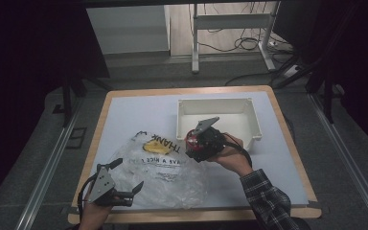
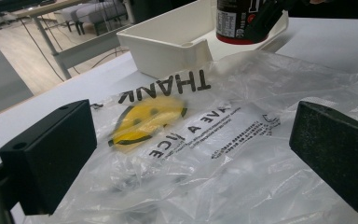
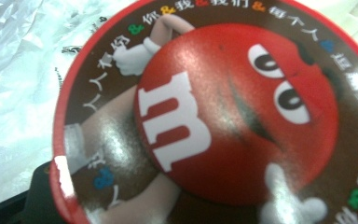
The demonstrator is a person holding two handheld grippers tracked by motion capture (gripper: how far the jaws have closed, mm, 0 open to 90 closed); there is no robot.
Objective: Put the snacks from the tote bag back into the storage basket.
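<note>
- The clear plastic bag point(image 1: 160, 165) is showing black lettering and a yellow smiley face point(image 2: 145, 120).
- The candy tub point(image 3: 205, 116) is showing a red rim, a brown lid, a red round character with a white "m", and white and multicoloured characters.
- The bin point(image 1: 249, 112) is looking white.
- The bench point(image 1: 124, 115) is showing pale grey with a tan wooden edge.
- The sleeve point(image 1: 268, 196) is showing dark plaid.
- The left tongs point(image 1: 125, 181) are showing black jaws.

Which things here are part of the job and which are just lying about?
In the job:
- M&M's tub, held by the right tool
- plastic bag
- white bin
- left tool, open by the bag

Lying about:
- cables on the floor
- metal frame
</note>
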